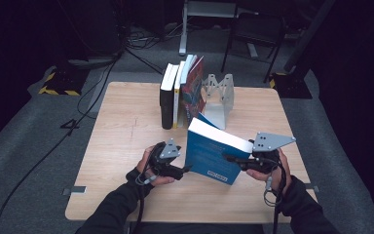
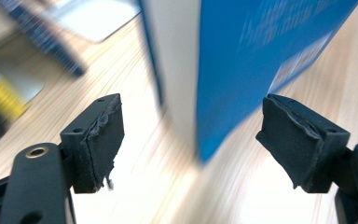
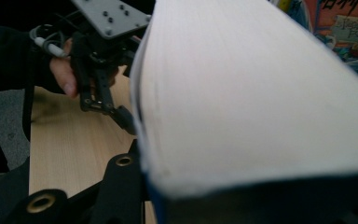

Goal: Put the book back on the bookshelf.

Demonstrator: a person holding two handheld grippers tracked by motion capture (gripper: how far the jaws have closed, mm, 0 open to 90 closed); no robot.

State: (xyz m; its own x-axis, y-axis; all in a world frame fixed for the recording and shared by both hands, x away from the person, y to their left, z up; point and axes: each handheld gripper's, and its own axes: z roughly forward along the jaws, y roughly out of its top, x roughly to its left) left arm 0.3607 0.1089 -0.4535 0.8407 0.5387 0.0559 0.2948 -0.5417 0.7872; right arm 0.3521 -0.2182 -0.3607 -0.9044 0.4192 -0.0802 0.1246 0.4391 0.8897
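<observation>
Starting at your left, the left gripper (image 1: 187, 169) sat released, jaws spread wide, with the near lower corner of the blue book (image 1: 213, 155) just ahead of them and between their lines, not yet pinched. In the left gripper view the blue book (image 2: 242, 65) stood on its corner on the tabletop (image 2: 135, 154), apart from both pads (image 2: 105, 140).

Moving right, the book leaned tilted over the tabletop (image 1: 126, 126), its white page block turned up. Your right gripper (image 1: 230, 158) was clenched on the book's right edge; in the right gripper view the pages (image 3: 261, 93) bulged over the jaws, which were mostly hidden beneath them.

What could go wrong, as I judged it: the book hung from one edge grip alone, so it could swing or slip if that grip loosened, and the pages could fan open and spill out of the hold. Closing the left gripper too early might catch only the cover and crease it, or nudge the corner sideways and twist the book against your right gripper.

Beyond both grippers, a row of upright books (image 1: 180, 92) stood against a pale metal bookend (image 1: 221, 95), well apart from your left gripper and near the far tip of the blue book. That row and the bookend stood in the way of any forward swing; a careless push could have tipped the leaning volumes.
</observation>
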